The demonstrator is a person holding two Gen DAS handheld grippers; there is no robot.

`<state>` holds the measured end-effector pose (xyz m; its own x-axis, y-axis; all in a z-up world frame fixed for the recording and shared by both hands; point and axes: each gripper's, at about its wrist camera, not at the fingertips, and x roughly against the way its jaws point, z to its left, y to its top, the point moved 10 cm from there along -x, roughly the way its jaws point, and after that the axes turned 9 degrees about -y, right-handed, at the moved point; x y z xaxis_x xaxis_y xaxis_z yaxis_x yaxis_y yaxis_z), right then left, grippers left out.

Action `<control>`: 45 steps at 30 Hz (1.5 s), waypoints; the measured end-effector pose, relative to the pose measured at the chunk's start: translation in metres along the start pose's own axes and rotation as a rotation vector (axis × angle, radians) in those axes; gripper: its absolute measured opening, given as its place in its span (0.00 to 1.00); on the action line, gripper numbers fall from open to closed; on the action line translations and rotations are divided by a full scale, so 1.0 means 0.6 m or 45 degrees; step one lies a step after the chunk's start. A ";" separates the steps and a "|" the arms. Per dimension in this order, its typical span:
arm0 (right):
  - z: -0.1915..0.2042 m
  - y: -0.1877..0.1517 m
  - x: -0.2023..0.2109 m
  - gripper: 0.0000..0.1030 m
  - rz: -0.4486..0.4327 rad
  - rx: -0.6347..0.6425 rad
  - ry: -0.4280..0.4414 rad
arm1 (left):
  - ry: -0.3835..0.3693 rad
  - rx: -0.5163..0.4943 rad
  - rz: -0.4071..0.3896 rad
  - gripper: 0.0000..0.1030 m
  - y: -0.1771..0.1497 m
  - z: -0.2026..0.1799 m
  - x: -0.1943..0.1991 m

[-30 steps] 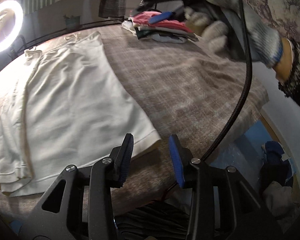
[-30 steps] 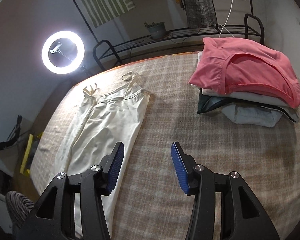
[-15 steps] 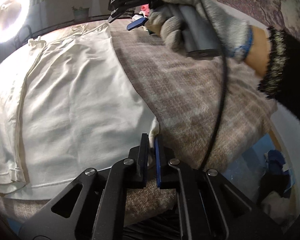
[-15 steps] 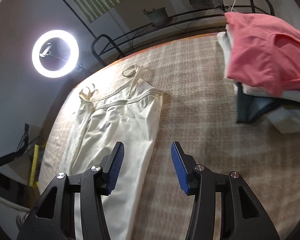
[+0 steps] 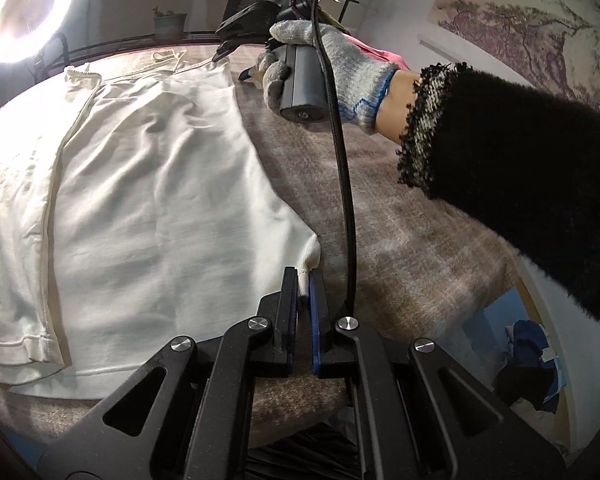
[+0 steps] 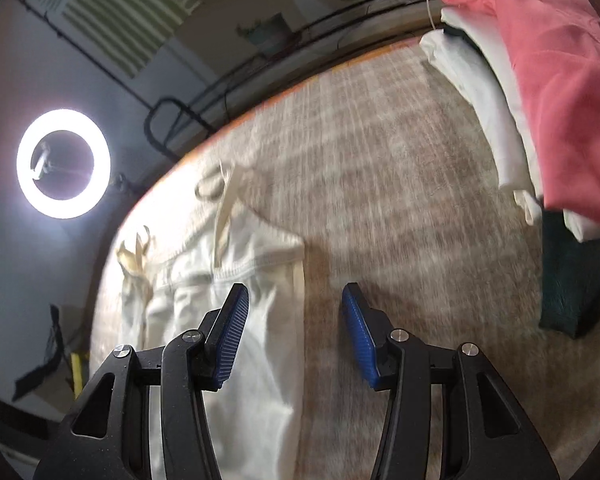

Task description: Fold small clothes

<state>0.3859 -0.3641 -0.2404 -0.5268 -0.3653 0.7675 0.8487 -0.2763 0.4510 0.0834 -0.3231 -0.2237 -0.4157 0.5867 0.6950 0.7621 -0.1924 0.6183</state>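
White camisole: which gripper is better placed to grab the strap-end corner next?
Right. The right gripper hovers, closing, over the white camisole near that corner; the left gripper already pinches the hem corner.

From the left wrist we look steeply down along the left tool (image 5: pixel 303 280) at the near corner of the white garment (image 5: pixel 152 200), close above the tabletop (image 5: pixel 400 240); from the right wrist we look down along the right tool (image 6: pixel 294 332) over the garment's strap end, facing the ring light (image 6: pixel 63 164); both views share the garment, tabletop and ring light.
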 end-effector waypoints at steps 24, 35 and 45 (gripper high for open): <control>0.187 0.032 0.019 0.03 -0.045 0.273 -0.168 | -0.004 0.241 -0.125 0.03 -0.008 0.107 0.101; 0.297 -0.026 -0.097 0.03 0.042 0.465 -0.240 | 0.092 0.404 -0.124 0.03 -0.045 0.209 0.128; 0.297 -0.053 -0.134 0.05 0.121 0.467 -0.251 | 0.107 0.401 -0.092 0.03 -0.061 0.220 0.129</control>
<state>0.4096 -0.1676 -0.2350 -0.4568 -0.1868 0.8697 0.8723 0.0979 0.4791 0.0887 -0.1670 -0.2410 -0.5036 0.5207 0.6894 0.8398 0.1076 0.5321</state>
